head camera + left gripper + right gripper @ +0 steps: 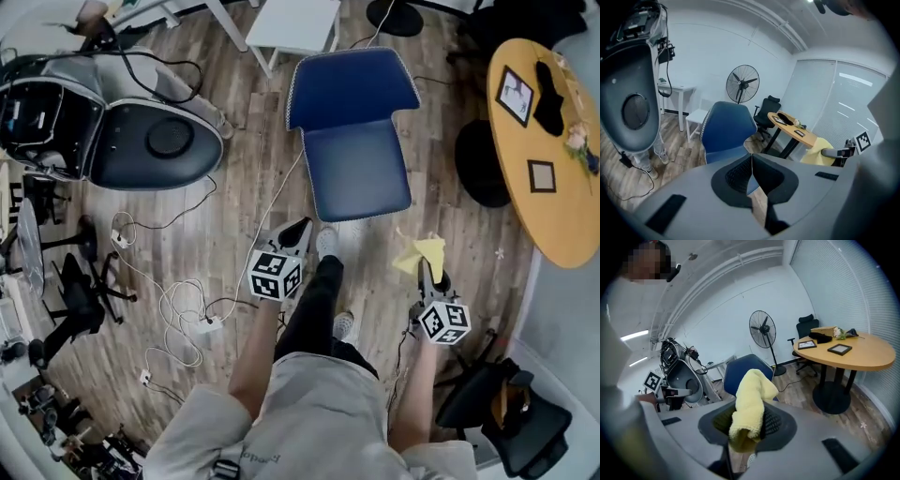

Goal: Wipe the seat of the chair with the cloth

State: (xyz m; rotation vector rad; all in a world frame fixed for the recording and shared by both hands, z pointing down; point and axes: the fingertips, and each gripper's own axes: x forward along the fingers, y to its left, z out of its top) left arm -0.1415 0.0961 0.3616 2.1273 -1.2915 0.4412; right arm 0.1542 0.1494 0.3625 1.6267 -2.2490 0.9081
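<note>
A blue chair [356, 141] stands on the wood floor ahead of me, its seat [359, 171] bare; it also shows in the left gripper view [725, 131] and in the right gripper view [740, 370]. My right gripper [424, 269] is shut on a yellow cloth [421, 253], which sticks up between the jaws [749, 404], a little to the right of the seat's near corner. My left gripper [298, 232] is shut with nothing in it [751, 173], just left of the seat's front edge. Both hang short of the chair.
A round wooden table [544, 141] with picture frames stands at the right. A large grey-and-black machine [112, 122] sits at the left, with cables [178, 309] on the floor. A white stool [292, 23] is behind the chair, a pedestal fan [742, 84] further back. My legs and shoes [326, 242] are beneath the grippers.
</note>
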